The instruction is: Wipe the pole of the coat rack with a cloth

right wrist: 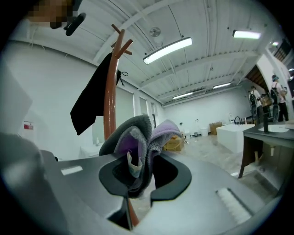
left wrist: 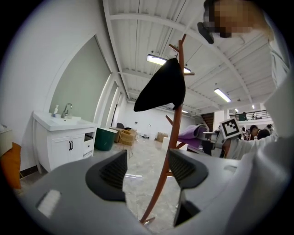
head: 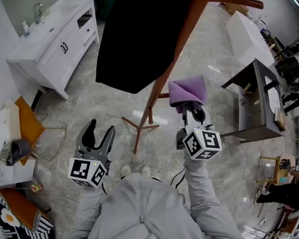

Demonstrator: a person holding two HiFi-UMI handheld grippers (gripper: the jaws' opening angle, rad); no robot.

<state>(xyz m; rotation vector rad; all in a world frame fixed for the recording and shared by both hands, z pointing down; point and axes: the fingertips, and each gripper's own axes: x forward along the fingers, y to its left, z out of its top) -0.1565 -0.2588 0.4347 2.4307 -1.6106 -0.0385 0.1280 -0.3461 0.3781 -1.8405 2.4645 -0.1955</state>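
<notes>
The coat rack's reddish-brown wooden pole (head: 167, 68) rises from splayed feet (head: 138, 126) on the marble floor, with a black garment (head: 135, 37) hung on it. My right gripper (head: 193, 111) is shut on a folded purple cloth (head: 187, 92), held just right of the pole; in the right gripper view the cloth (right wrist: 138, 142) bunches between the jaws with the pole (right wrist: 110, 101) behind. My left gripper (head: 97, 134) is open and holds nothing, low and left of the pole. The pole (left wrist: 171, 137) and black garment (left wrist: 161, 87) show beyond its jaws in the left gripper view.
A white sink cabinet (head: 57, 40) stands at the far left, with an orange chair (head: 27, 122) near it. A grey desk (head: 260, 103) and a white box (head: 250, 34) are to the right. A green bin (left wrist: 105, 138) sits beside the cabinet.
</notes>
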